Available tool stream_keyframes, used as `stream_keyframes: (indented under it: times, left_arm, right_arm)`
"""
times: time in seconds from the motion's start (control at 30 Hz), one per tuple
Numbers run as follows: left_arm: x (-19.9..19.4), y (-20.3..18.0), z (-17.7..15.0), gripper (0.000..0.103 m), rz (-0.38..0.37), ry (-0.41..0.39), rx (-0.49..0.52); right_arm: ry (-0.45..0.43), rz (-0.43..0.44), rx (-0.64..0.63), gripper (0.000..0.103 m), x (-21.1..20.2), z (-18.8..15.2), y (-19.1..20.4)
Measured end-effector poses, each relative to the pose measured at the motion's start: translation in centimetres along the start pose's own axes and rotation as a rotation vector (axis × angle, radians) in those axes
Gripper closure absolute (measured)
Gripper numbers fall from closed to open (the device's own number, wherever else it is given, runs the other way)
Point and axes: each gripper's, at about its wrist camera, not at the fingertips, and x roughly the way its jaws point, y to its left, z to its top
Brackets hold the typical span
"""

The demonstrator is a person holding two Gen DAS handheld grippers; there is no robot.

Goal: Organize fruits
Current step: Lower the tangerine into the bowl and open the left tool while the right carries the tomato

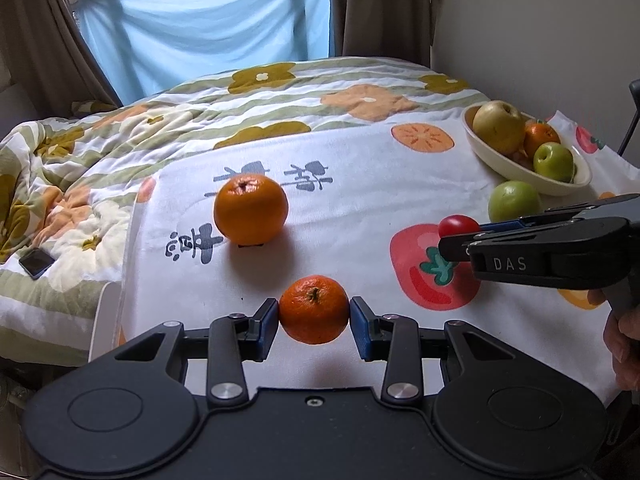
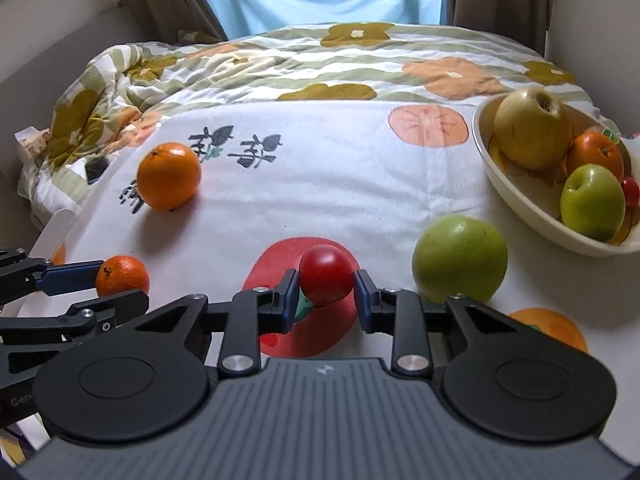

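Observation:
My left gripper (image 1: 314,314) is shut on a small mandarin (image 1: 314,309), near the front of the white cloth; both show at the left of the right wrist view, the mandarin (image 2: 122,275). My right gripper (image 2: 326,286) is shut on a red cherry tomato (image 2: 326,274), seen from the side in the left wrist view (image 1: 458,226). A large orange (image 1: 251,209) (image 2: 169,176) sits on the cloth at the left. A green apple (image 1: 514,201) (image 2: 460,258) lies beside a cream bowl (image 1: 492,156) (image 2: 516,196) holding a yellow pear, an orange, a green apple and a tomato.
The white fruit-print cloth (image 1: 360,184) covers a table against a bed with a floral quilt (image 1: 200,112). A phone (image 1: 37,263) lies on the quilt at the left. A wall (image 1: 540,32) stands behind the bowl.

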Motion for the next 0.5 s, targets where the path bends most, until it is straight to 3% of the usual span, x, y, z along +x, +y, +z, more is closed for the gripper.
stream_keyframes:
  times: [0.5]
  left_arm:
    - [-4.5,-3.1,2.9,0.061,0.014,-0.060,-0.009]
  right_arm:
    - [-0.074,0.024,0.020,0.059,-6.0,1.9,-2.2]
